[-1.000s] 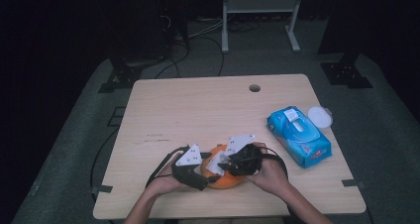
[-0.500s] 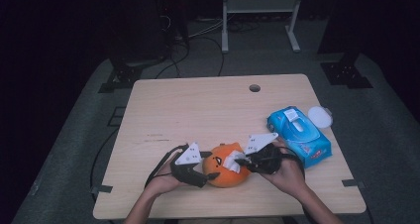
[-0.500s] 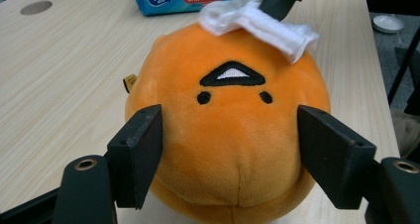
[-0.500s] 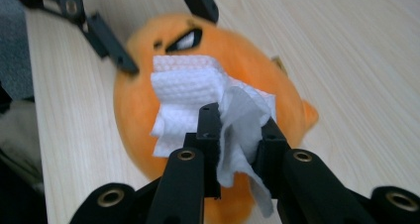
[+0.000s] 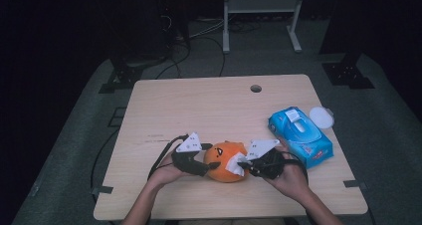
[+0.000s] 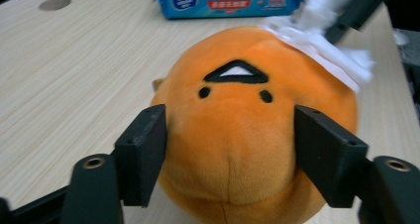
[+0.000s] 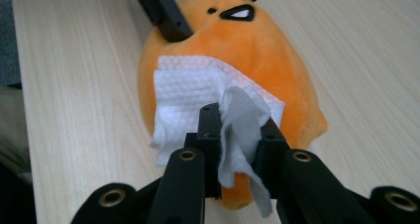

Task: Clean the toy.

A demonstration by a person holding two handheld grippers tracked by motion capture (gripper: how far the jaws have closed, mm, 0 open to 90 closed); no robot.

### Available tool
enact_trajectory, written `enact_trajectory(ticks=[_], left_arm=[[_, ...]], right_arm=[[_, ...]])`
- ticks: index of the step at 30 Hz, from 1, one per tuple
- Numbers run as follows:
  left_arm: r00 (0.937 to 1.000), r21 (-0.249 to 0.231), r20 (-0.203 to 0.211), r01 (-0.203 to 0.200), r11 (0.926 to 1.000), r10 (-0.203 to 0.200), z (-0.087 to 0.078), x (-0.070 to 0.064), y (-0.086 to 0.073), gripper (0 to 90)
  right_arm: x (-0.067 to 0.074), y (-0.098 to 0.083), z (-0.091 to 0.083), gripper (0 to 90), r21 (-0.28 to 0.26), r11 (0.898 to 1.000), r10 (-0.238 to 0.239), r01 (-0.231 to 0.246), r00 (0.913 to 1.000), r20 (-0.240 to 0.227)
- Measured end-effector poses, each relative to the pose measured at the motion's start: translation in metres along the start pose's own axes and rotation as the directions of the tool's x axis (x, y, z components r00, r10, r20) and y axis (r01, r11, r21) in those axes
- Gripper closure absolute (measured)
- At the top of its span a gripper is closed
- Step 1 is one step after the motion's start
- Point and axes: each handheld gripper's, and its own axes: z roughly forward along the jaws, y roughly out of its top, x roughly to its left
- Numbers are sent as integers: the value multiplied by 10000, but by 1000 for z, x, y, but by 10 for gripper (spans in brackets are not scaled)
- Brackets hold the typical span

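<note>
Orange round plush toy [image 5: 226, 161] with a small black face sits on the pale wooden table [image 5: 209, 105], near the front edge where the person is. Left gripper [image 5: 197, 166] has it from one side: in the left gripper view its two black jaws press on both sides of the soft toy [image 6: 247, 130], so it is squeezing the toy. Those jaws have just been closing, with the toy between them. Right gripper [image 5: 247, 166] comes from the other side. In the right gripper view its black jaws are pinched tight on a crumpled white paper tissue [image 7: 218, 105], and they too have just been closing on it. The tissue [image 5: 235, 164] lies flat against the side of the orange toy [image 7: 257, 50], touching it. A blue plastic pack of wet wipes [image 5: 300, 135] lies on the table near the right gripper. Just beside the pack, at the table's edge, is a round white lid [image 5: 321, 117]. A small round hole [image 5: 256, 88] is in the table farther back.
</note>
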Motion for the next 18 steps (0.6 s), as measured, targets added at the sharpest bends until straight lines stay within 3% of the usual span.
enact_trajectory(ticks=[4, 11, 16, 18], left_arm=[[9994, -265, 179, 289, 9992, -284, -2, 0, -11, 319], [9995, -385, 233, 238, 9990, -230, -2, -5, -11, 322], [9994, -422, 328, -88, 9991, 102, 3, -11, -8, 321], [9993, -401, 361, -54, 9992, 68, 2, -10, -9, 320]], right_arm=[[-6, -10, 0, 774, -172, 9994, 304, -311, 9987, -406], [-10, -25, -9, 775, 10, 9973, 739, -739, 9971, -195], [2, -8, -8, 774, -783, 9961, 369, -403, 9984, -436], [7, -5, -3, 773, -652, 9979, 20, -46, 9992, -397]])
